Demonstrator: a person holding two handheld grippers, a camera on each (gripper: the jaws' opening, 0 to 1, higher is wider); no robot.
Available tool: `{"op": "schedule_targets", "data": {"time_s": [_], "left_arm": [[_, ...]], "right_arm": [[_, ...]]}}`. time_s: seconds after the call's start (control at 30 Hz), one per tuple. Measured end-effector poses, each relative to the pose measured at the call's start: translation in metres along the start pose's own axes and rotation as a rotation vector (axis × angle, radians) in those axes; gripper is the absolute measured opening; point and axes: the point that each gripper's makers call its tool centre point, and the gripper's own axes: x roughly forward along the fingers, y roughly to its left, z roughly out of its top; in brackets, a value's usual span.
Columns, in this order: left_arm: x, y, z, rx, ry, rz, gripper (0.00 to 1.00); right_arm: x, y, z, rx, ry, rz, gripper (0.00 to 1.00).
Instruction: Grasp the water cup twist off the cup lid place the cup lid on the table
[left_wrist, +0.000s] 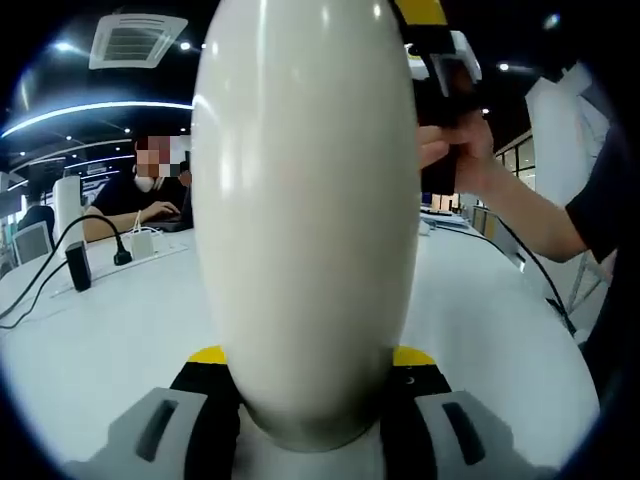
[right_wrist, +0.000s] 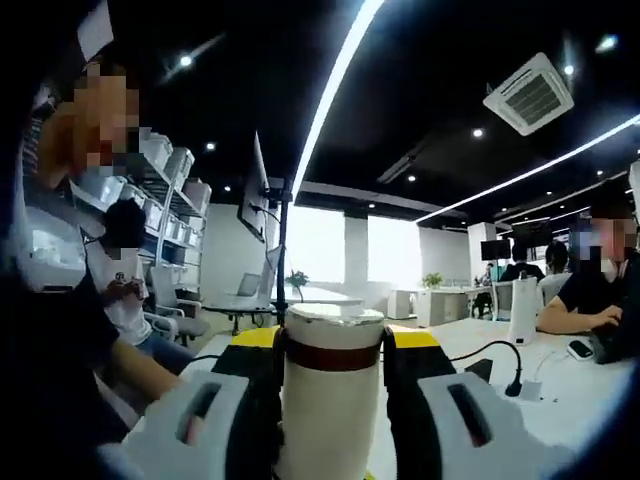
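A white, rounded water cup (left_wrist: 305, 200) rises close in front of the left gripper view. My left gripper (left_wrist: 310, 362) is shut on its lower body, with yellow-tipped jaws on either side. The other gripper (left_wrist: 440, 60), held by a person's hand (left_wrist: 470, 150), reaches in at the cup's upper right; the cup's top is hidden. In the right gripper view, my right gripper (right_wrist: 333, 345) is shut on the white cup lid (right_wrist: 333, 375), which has a dark red band near its flat end. Whether the lid still sits on the cup, I cannot tell.
A white table (left_wrist: 110, 330) lies below, with a black plug (left_wrist: 78, 265), cables and a white cylinder (left_wrist: 67, 205) at the left. Seated people work at the table's far side. A white bottle (right_wrist: 520, 310) and a cabled plug (right_wrist: 517, 383) stand on the table (right_wrist: 570, 405).
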Motion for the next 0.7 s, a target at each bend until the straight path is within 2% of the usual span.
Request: {"op": "schedule_targets", "data": {"time_s": [0.33,0.4,0.53,0.7], "left_arm": [[0.000,0.002,0.000,0.000,0.000,-0.001,0.56],[0.001,0.006,0.000,-0.001,0.000,-0.001,0.56],[0.003,0.019,-0.002,-0.002,0.001,0.000,0.56],[0.006,0.035,-0.005,-0.003,0.002,-0.002,0.56]], "right_arm": [[0.002,-0.002,0.001,0.055,-0.035,0.162,0.42],[0.003,0.001,0.001,0.087,-0.054,0.226,0.42],[0.003,-0.001,-0.001,0.150,-0.070,0.304,0.42],[0.005,0.002,-0.001,0.179,-0.060,0.412,0.42]]}}
